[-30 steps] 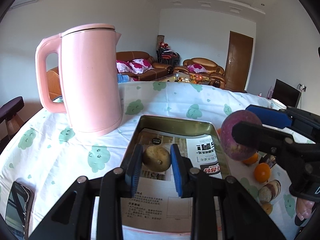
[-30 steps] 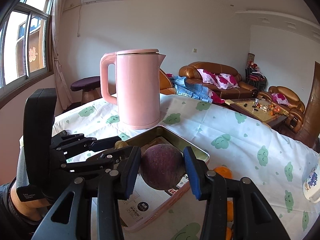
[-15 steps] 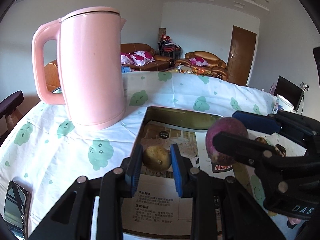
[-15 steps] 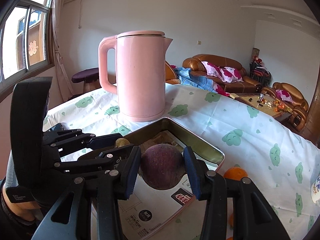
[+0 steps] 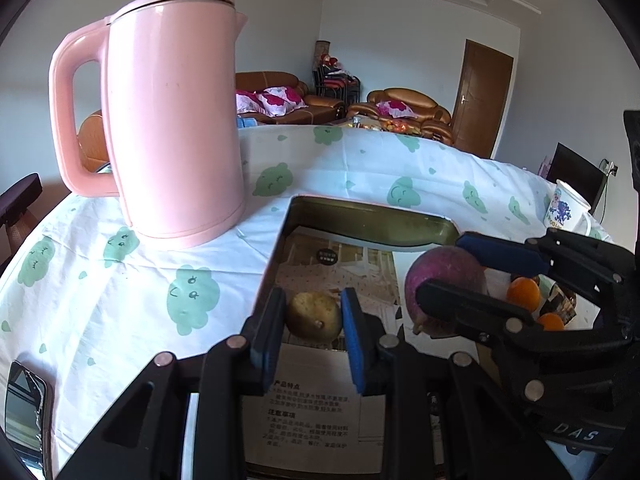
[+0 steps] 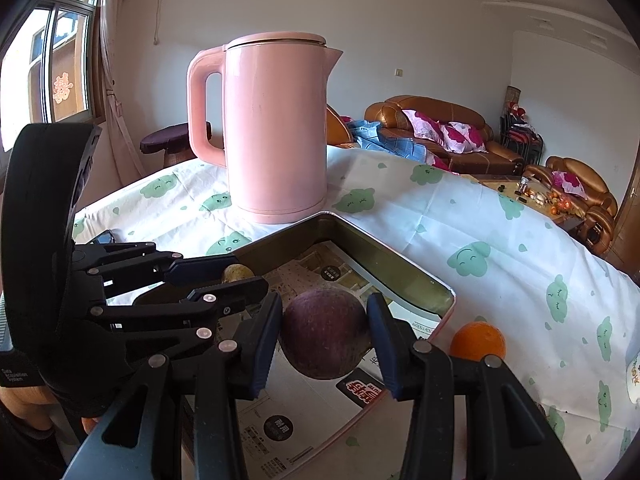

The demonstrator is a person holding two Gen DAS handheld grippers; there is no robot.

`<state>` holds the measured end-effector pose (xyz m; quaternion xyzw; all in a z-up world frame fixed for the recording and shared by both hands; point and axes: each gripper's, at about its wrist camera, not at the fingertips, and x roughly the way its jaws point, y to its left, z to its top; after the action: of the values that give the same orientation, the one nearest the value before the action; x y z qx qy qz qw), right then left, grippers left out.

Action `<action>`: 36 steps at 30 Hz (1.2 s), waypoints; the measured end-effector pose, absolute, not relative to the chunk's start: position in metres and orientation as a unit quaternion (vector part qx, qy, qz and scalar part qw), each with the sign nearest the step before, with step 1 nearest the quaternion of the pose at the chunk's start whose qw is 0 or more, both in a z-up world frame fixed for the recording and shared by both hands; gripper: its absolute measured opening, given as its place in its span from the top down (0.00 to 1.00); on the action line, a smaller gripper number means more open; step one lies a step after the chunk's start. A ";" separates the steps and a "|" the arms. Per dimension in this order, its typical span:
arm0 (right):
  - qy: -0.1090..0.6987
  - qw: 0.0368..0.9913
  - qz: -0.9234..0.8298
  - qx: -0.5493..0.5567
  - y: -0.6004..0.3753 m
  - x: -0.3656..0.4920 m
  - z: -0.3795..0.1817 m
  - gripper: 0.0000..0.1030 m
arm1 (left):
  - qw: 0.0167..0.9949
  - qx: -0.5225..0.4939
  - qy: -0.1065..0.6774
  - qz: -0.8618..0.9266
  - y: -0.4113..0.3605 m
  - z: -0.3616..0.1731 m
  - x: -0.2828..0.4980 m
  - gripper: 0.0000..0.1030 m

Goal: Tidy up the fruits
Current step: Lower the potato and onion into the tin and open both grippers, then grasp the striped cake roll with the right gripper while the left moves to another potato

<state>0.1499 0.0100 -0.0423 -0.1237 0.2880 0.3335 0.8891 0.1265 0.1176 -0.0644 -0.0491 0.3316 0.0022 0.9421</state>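
Left wrist view: the left gripper (image 5: 314, 320) is clamped on a small yellow-brown fruit (image 5: 314, 316) above the paper-lined metal tray (image 5: 372, 220), just in front of the pink kettle (image 5: 172, 120). Chinese print on the paper is too small to read.

Right wrist view: the right gripper (image 6: 326, 338) is clamped on a purple round fruit (image 6: 324, 332) over the same tray. An orange (image 6: 478, 340) lies just outside the tray rim.

One pink kettle (image 5: 172, 120), one metal tray (image 5: 372, 220), one small brown fruit (image 5: 314, 316), one purple fruit (image 6: 324, 332), two oranges (image 5: 523, 294) (image 5: 551, 322), one printed cup (image 5: 564, 210), one phone (image 5: 24, 412), two grippers (image 5: 310, 340) (image 6: 326, 344).
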 end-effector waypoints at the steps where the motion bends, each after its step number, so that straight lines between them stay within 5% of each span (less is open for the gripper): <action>1: 0.290 0.889 0.333 -0.124 0.010 0.150 -0.043 0.55 | 0.941 -0.050 0.334 0.000 0.118 -0.065 0.127 0.71; 17: 0.302 0.888 0.325 -0.124 0.010 0.154 -0.051 0.58 | 0.941 -0.045 0.335 0.001 0.117 -0.067 0.130 0.68; 23: 0.297 0.892 0.318 -0.123 0.000 0.146 -0.046 0.53 | 0.952 -0.047 0.302 0.007 0.116 -0.059 0.114 0.46; 27: 0.288 0.899 0.310 -0.109 -0.019 0.134 -0.037 0.47 | 0.964 -0.048 0.260 0.037 0.114 -0.051 0.092 0.14; 36: 0.276 0.933 0.224 -0.056 -0.114 0.088 -0.032 0.34 | 0.975 -0.050 0.215 0.033 0.096 -0.042 0.051 0.05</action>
<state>0.0878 -0.1141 -0.0316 -0.0560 0.2761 0.2243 0.9329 0.0511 0.0964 -0.0422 -0.0498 0.2146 0.0328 0.9749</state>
